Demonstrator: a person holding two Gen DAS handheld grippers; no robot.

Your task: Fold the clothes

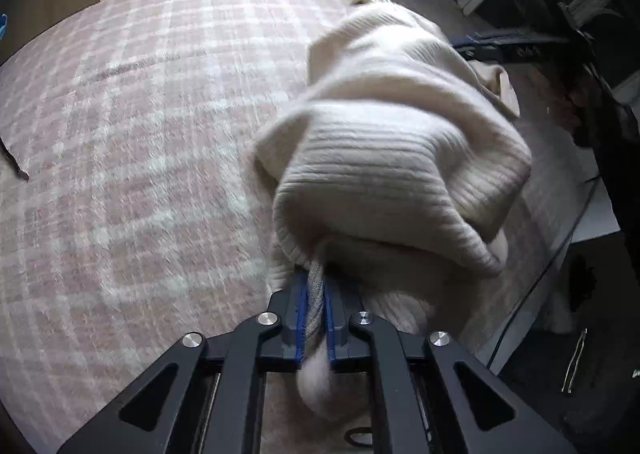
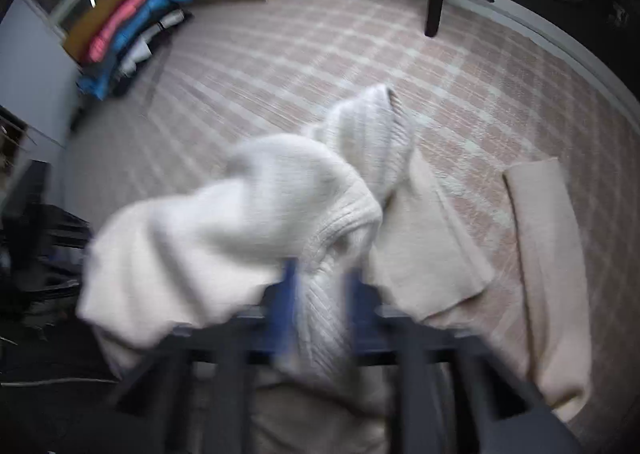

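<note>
Pink plaid carpet [image 1: 132,126] bears one cream sweater [image 1: 384,142], pinched by both left tongs [image 1: 316,294] and right tongs [image 2: 320,294].

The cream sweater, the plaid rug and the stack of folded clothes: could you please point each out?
cream sweater [image 1: 392,158]: left wrist view, ribbed bunch.
plaid rug [image 1: 140,134]: left wrist view, bare part.
stack of folded clothes [image 2: 132,26]: right wrist view, blue layer.

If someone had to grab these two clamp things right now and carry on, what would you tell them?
Left gripper: shut on a ribbed edge of the cream sweater.
Right gripper: also clamped on sweater knit; that view is blurred.
Sweater: bunched and lifted between both, over the checked rug; one sleeve lies flat on the rug.
Done: both grips taken.
Left: lay it down, fold, smooth.
</note>
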